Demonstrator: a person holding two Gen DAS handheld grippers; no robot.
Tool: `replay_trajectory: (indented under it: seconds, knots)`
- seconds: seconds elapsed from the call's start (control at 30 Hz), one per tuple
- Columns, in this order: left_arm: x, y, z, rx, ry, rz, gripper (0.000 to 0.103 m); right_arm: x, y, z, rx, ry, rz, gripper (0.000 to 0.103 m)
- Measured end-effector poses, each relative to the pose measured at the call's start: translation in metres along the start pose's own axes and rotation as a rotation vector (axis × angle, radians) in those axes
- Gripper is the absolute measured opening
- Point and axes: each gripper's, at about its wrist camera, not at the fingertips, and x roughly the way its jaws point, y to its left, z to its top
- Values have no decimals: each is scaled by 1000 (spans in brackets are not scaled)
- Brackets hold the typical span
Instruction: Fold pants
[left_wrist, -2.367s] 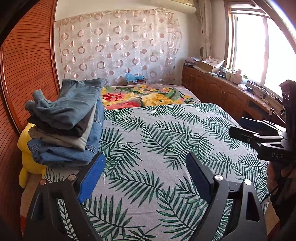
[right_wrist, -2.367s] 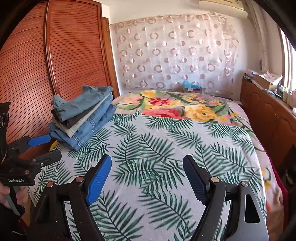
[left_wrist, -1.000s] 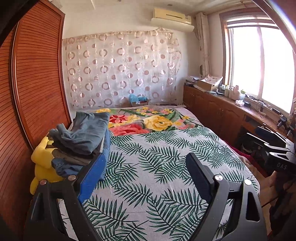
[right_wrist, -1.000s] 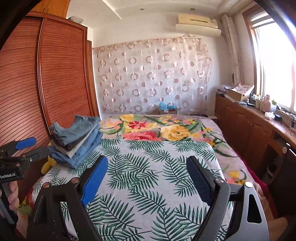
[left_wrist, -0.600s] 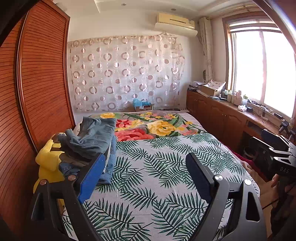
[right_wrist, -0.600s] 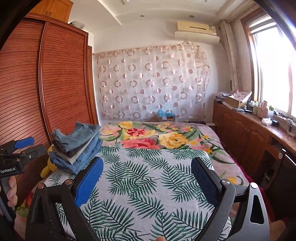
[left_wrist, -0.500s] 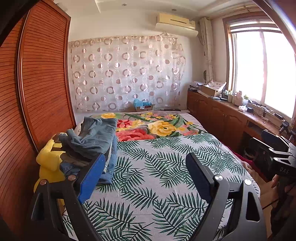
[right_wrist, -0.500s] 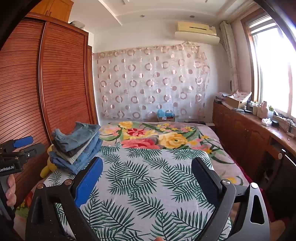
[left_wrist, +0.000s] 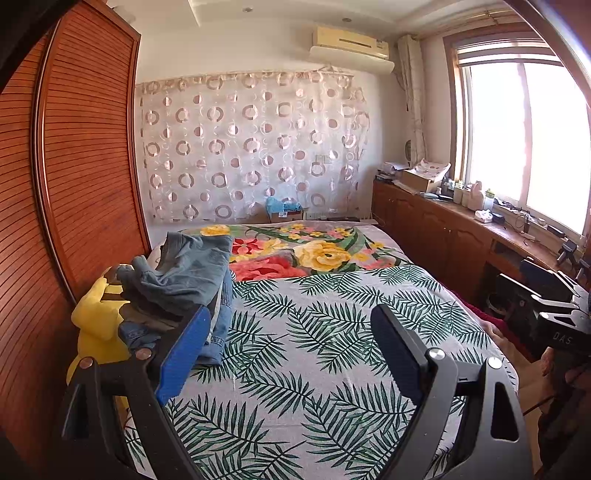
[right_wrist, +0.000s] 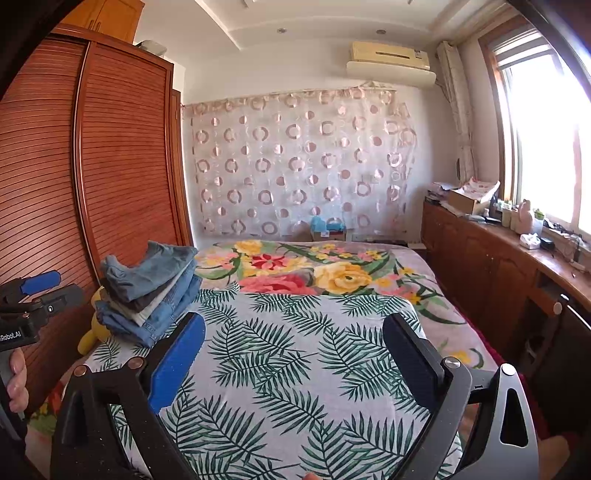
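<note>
Pants (right_wrist: 147, 291): a folded denim stack on the bed's (left_wrist: 314, 332) left edge, beside the wardrobe (right_wrist: 110, 166). I judge them heavy, limp and non-slippery, best pinched at waistband or hem. I hold my left gripper (left_wrist: 291, 354) and right gripper (right_wrist: 295, 362) level above the bed's foot, well apart from the stack, fingers spread wide and empty.

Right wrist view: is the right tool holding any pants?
No, the right tool is open and empty above the bed; the folded pants stack sits apart.
</note>
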Motion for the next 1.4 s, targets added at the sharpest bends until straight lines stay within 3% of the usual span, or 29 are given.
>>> replay_trajectory:
  seconds: [1.4]
  knots:
    - [0,-1,-2,2,-3,0,89,0,-2,-3,-5,-1,2,98]
